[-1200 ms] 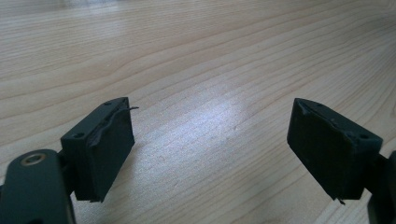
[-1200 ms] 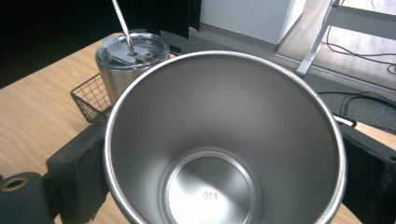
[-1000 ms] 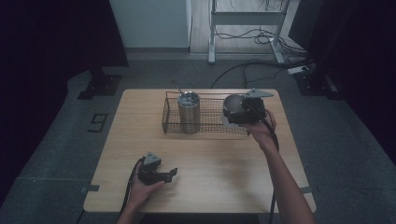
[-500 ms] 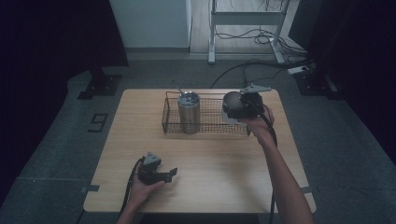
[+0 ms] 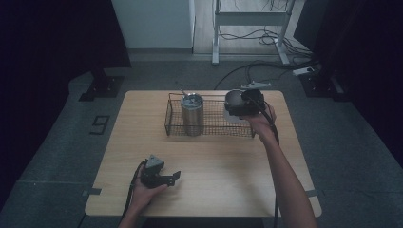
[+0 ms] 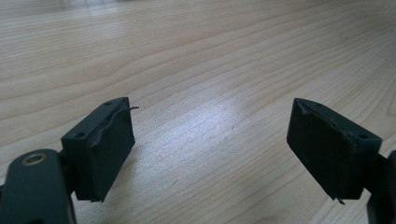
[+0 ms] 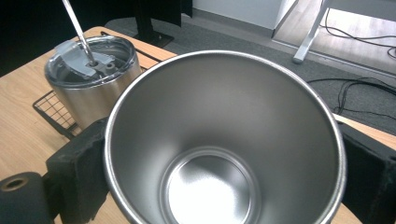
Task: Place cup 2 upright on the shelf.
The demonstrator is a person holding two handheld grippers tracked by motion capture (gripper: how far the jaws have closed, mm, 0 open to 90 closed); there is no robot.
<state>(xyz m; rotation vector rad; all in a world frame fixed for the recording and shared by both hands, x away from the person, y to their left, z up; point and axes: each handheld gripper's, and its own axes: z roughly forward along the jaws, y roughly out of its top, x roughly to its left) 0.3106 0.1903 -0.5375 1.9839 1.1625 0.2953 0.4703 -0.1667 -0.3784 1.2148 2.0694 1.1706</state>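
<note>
An open steel tumbler (image 7: 224,140) is clamped between the black jaws of my right gripper (image 5: 243,105), which holds it up over the right end of a wire basket (image 5: 214,127). The cup's mouth faces the camera and its inside is empty. A second steel tumbler (image 5: 192,114) with a clear lid and a straw (image 7: 79,32) stands upright in the basket's left part. My left gripper (image 5: 164,178) rests low on the table (image 5: 218,171) near the front left edge, open, with bare wood between its pads (image 6: 100,149).
The basket sits at the back middle of the wooden table. Beyond the table lie grey floor, cables (image 5: 247,71) and a metal stand's legs (image 5: 252,28). Dark curtains hang on both sides.
My right gripper has carried the open tumbler left and slightly away, over the basket's right end. The left gripper has stayed put.
</note>
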